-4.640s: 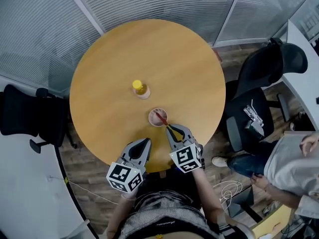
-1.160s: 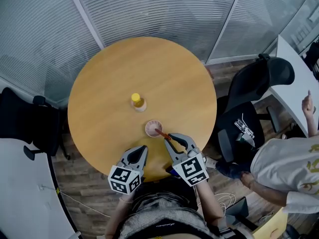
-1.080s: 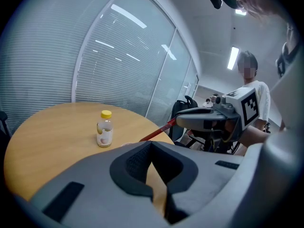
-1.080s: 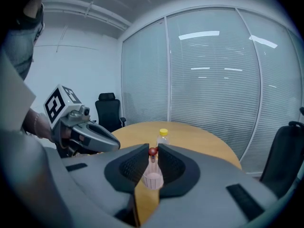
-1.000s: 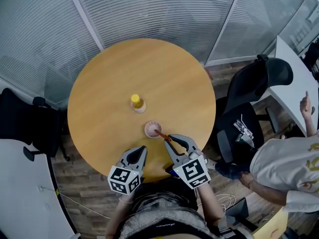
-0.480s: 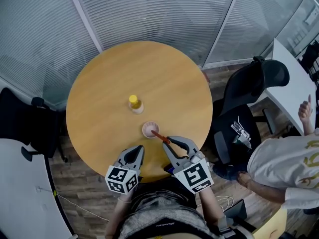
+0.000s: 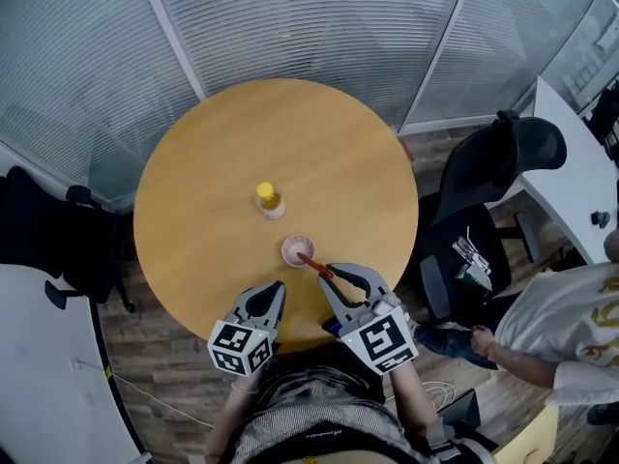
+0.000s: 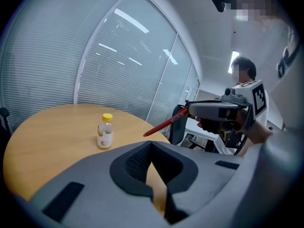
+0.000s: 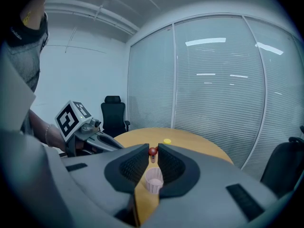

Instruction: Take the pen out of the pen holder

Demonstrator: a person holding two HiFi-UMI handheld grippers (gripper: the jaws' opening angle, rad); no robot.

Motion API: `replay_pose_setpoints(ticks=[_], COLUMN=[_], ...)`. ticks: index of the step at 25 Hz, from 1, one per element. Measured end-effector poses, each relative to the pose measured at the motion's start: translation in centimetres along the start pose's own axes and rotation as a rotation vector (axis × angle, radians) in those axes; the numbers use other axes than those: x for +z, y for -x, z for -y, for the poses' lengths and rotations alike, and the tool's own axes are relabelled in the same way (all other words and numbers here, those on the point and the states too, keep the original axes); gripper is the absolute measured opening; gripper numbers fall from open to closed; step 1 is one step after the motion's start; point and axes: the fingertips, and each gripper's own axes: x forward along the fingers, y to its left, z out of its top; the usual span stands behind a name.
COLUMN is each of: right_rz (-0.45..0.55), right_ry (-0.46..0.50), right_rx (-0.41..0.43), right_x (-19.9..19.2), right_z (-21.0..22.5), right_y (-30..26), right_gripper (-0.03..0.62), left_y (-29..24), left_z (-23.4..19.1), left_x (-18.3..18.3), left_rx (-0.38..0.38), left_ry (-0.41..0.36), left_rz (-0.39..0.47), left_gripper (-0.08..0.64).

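Fingers [image 9: 173, 164] of your right gripper [image 7: 332, 275] pinch the back end of the red pen [image 7: 314, 263]. The pen sticks out ahead of those fingers and slants down. Its long line runs from the fingertips toward the pink pen holder [image 7: 297, 250]. The holder stands on the tabletop [image 7: 213, 162], just ahead of the fingertips and a bit below them. The pen's tip hangs over the holder's mouth. No view shows if it is fully out, but it looks close. So the way out is up and back toward you, along the pen's own line. Your left gripper [image 7: 276, 289] sits to the left of the right fingers, farther from the pen. Its fingers are pressed together with nothing in them.
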Motion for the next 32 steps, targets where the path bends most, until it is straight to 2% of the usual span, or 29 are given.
replay_pose_setpoints(ticks=[16,32], right_rz=[-0.015,-0.049], right_ry=[-0.012,0.010], right_rx=[-0.005,0.026], right_x=[-0.6,-1.8], right_z=[0.8,1.2], right_y=[0.0,-1.3], right_gripper=[0.069,0.069], left_y=[-0.7,-1.4], left_z=[0.2,-0.2], left_x=[-0.5,-0.8], left_rx=[-0.007,0.005], left_ry=[0.002,0.007], left_rz=[-0.022,-0.039], left_gripper=[0.005,0.005])
